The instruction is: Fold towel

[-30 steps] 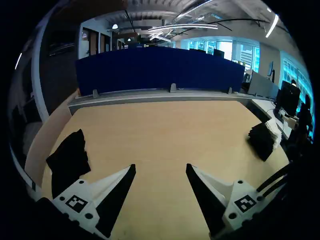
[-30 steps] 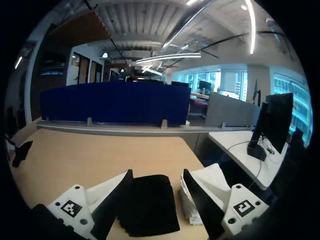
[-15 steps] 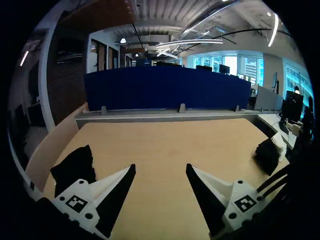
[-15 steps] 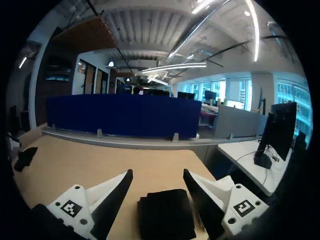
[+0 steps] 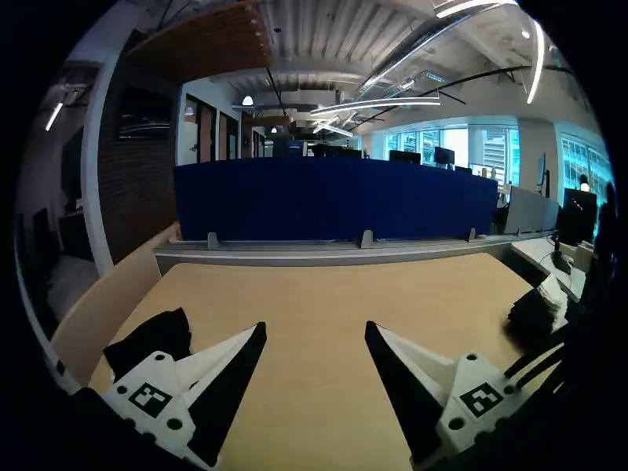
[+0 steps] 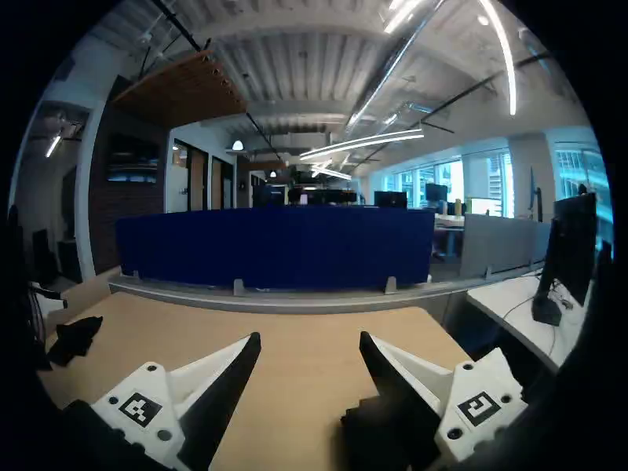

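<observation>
Both claws hover over the pale wooden counter [image 5: 314, 282] with nothing in them. The left claw [image 5: 314, 369] has its two fingers spread wide, bare wood between them, and the right claw [image 6: 310, 377] is spread just as wide and grips nothing either. Here is the relation that matters: the crumpled black towel [image 5: 147, 339] lies low and to the left of the left claw. It sits just beside that claw's left-hand finger [image 5: 224, 369], partly tucked behind it, close to the counter's left edge. In the right gripper view that same dark heap sits well apart, at the far left end of the counter. The left claw is clearly the nearer one, and by my reckoning it needs to swing left and dip to reach the cloth. The right claw would have to cross the whole counter to help. The towel is bunched up with a peak or two sticking out, so I cannot tell which way its long axis runs, nor pick out a clean corner or hem. At the other end, a stack of folded black towels [image 6: 375, 424] sits just under the right claw's right-hand finger, and in the left gripper view it lies at the counter's right edge with some white folded cloth behind it. The middle of the counter, in front of the blue partition [image 5: 330, 196], looks like the natural spot to spread the loose towel, and folding on it has not yet begun.
</observation>
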Demonstrator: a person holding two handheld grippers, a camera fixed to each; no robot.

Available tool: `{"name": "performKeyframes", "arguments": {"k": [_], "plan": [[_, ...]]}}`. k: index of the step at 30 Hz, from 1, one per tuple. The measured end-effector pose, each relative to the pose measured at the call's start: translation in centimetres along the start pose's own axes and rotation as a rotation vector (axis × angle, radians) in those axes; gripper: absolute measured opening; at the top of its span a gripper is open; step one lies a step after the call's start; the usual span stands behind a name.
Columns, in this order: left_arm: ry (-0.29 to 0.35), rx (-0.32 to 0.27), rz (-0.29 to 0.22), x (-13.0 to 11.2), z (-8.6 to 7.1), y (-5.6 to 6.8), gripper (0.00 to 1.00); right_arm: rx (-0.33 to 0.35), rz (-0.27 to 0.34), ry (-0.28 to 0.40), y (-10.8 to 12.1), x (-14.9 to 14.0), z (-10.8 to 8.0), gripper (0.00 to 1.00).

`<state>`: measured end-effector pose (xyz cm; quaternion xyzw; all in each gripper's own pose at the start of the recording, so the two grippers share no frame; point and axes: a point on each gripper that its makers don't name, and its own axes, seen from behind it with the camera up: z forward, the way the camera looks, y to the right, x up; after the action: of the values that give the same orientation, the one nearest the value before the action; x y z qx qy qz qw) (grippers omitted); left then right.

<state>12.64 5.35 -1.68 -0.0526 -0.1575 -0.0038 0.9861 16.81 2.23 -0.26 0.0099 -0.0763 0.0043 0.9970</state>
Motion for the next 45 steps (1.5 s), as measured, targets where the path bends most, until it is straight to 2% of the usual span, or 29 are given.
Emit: {"name": "performKeyframes", "arguments": {"k": [6,9,18,27,36,45], "plan": [[0.036,-0.001,-0.004,1.0,0.1,-0.5,0.93,0.025,0.021,0.028,-3.1,1.0,0.6,0.98],[0.052,0.001,-0.010,1.5,0.1,-0.7,0.93,0.031,0.021,0.026,-4.0,1.0,0.8,0.98],[0.116,0.007,-0.040,2.5,-0.2,-1.4,0.93,0.028,0.016,0.020,-5.1,1.3,0.9,0.98],[0.174,0.004,-0.037,2.8,0.0,-1.4,0.93,0.038,-0.006,0.014,-6.9,1.3,0.6,0.98],[0.219,0.020,-0.045,1.7,0.9,-2.8,0.93,0.042,-0.012,0.035,-8.4,1.7,0.7,0.98],[0.251,0.029,0.007,-0.5,2.1,-2.8,0.93,0.029,0.009,0.037,-8.6,1.2,0.7,0.98]]}}
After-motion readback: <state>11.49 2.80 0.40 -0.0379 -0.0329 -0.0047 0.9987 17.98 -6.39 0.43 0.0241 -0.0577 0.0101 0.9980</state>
